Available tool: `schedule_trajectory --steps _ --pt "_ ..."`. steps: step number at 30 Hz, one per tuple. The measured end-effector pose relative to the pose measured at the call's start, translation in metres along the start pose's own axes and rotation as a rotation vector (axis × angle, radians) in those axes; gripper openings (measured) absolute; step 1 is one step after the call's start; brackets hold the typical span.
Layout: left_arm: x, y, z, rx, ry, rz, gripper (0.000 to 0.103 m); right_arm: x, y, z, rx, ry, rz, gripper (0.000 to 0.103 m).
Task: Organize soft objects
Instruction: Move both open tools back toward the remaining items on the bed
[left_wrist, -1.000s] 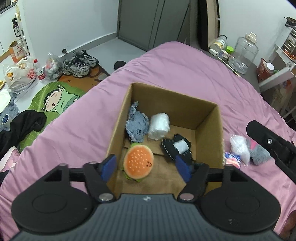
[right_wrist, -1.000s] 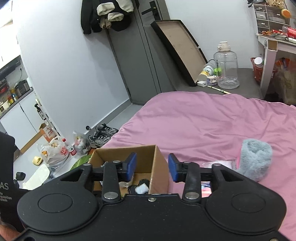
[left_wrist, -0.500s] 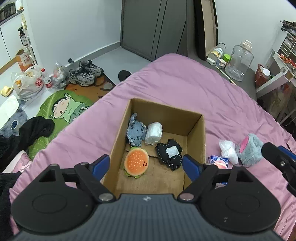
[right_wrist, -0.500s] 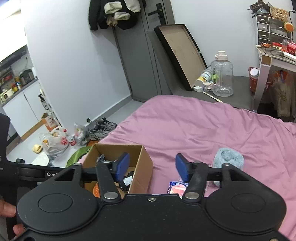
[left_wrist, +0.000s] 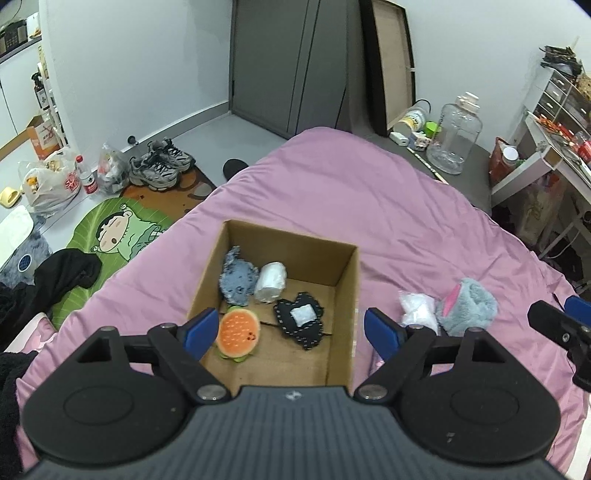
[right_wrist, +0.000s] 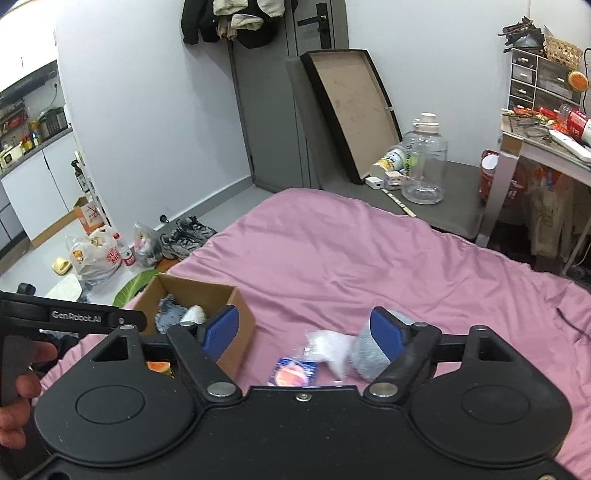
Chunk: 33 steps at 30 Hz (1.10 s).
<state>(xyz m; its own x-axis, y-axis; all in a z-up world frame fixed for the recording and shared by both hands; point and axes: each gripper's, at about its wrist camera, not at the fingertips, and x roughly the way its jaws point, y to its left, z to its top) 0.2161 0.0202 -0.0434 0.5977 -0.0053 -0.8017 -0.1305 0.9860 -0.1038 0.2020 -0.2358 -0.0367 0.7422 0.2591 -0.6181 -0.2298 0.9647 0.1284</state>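
A cardboard box (left_wrist: 349, 273) sits on the pink bed (left_wrist: 369, 206). Inside lie an orange burger plush (left_wrist: 238, 334), a grey-blue plush (left_wrist: 238, 278), a white roll (left_wrist: 271, 282) and a black patch toy (left_wrist: 301, 319). My left gripper (left_wrist: 291, 332) is open and empty above the box's near side. To the right of the box lie a white bag (left_wrist: 417, 308), a grey fluffy toy (left_wrist: 467, 306) and, in the right wrist view, a small pink-and-blue packet (right_wrist: 293, 371). My right gripper (right_wrist: 304, 332) is open and empty above the packet and white bag (right_wrist: 328, 345), with the grey toy (right_wrist: 364, 354) by its right finger.
The box also shows in the right wrist view (right_wrist: 236, 314). On the floor to the left are shoes (left_wrist: 160, 166), plastic bags (left_wrist: 51, 181) and a green cartoon mat (left_wrist: 118, 232). A clear water jug (left_wrist: 452, 136) and a white desk (left_wrist: 546, 158) stand at the back right.
Both grippers have opened wider and pulled up and back. The left one has risen from inside the box. The right one has swung right, over the loose items on the bed.
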Motion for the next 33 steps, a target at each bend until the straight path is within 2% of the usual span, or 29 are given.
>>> schedule_trajectory --steps 5,13,24,28,33 --pt "-0.001 -0.018 -0.004 0.016 0.002 0.004 0.085 -0.002 -0.018 0.000 0.009 0.026 0.021 0.083" --pt "0.002 -0.054 -0.013 0.060 -0.009 0.027 0.085 0.003 -0.051 -0.024 0.066 0.021 0.047 0.088" --pt "0.013 -0.108 -0.018 0.093 -0.019 0.036 0.085 0.028 -0.113 -0.058 0.273 0.075 0.068 0.088" --pt "0.024 -0.129 -0.018 0.128 -0.005 0.041 0.085 0.040 -0.127 -0.067 0.312 0.100 0.063 0.087" --pt "0.044 -0.152 -0.018 0.153 0.014 0.023 0.085 0.049 -0.139 -0.070 0.343 0.092 0.066 0.085"
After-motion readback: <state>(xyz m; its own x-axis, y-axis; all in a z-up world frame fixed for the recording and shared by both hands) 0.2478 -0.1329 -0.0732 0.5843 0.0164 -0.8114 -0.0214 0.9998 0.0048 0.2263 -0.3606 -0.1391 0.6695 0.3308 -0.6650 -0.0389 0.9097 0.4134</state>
